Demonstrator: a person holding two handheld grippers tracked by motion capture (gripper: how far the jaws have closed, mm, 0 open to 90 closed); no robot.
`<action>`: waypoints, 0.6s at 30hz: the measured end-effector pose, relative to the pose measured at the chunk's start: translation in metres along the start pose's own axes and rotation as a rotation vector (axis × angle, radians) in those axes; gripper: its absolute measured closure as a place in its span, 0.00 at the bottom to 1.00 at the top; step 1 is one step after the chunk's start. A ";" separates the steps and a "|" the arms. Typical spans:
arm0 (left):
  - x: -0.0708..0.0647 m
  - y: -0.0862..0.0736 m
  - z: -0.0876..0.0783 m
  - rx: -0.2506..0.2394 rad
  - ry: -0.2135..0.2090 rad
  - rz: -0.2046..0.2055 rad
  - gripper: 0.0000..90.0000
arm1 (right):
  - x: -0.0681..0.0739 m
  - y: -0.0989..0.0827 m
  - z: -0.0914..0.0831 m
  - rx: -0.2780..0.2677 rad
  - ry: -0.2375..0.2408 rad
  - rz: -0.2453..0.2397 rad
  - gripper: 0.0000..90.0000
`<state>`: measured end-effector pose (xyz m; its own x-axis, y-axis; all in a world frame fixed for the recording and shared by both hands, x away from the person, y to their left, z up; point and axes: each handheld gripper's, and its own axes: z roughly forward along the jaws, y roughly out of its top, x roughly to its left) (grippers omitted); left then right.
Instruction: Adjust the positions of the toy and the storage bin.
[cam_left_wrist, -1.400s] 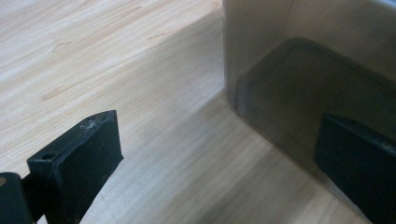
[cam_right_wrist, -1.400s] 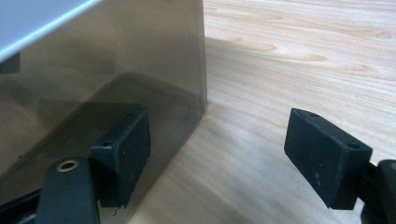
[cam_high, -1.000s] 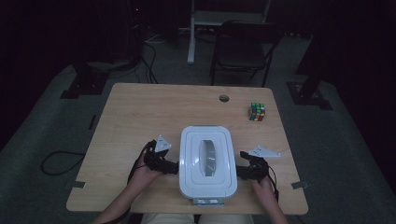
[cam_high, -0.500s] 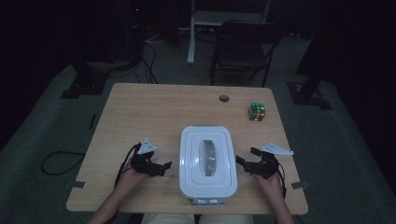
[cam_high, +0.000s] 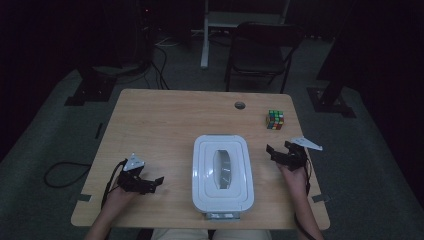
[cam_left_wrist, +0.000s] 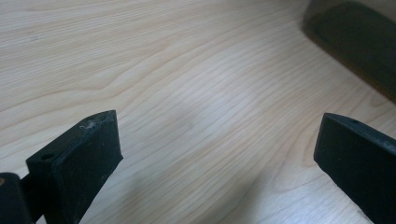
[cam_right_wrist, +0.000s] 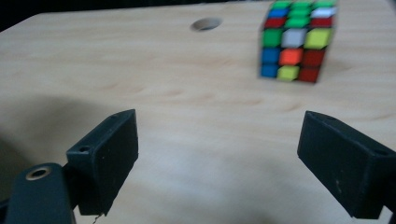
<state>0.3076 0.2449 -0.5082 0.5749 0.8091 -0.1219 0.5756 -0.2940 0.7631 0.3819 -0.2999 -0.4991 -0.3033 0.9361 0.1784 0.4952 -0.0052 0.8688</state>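
Both tongs have drawn off sideways from the white lidded box, the right tongs having just opened, the left tongs also wide and empty; box sits by the counter's near edge, apparently placed, release done.

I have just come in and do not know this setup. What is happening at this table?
A person holds a gripper in each hand beside a white lidded box on the wooden table. Both have drawn away from the box: the left gripper and the right gripper stand open and empty, the right one's jaws just opened. A colour cube sits untouched beyond the right gripper.
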 end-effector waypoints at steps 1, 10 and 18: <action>0.002 -0.001 -0.002 -0.007 -0.001 -0.019 0.02 | -0.003 0.004 0.003 0.000 -0.020 -0.003 0.14; 0.011 -0.011 -0.007 -0.004 0.071 -0.066 0.00 | -0.027 0.025 0.037 0.009 -0.107 0.074 0.14; 0.018 -0.015 -0.008 0.016 0.068 -0.059 0.00 | -0.038 0.033 0.062 0.015 -0.177 0.093 0.14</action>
<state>0.3047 0.2683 -0.5164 0.4995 0.8576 -0.1226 0.6165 -0.2525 0.7458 0.4601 -0.3135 -0.5063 -0.1086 0.9790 0.1724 0.5271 -0.0903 0.8450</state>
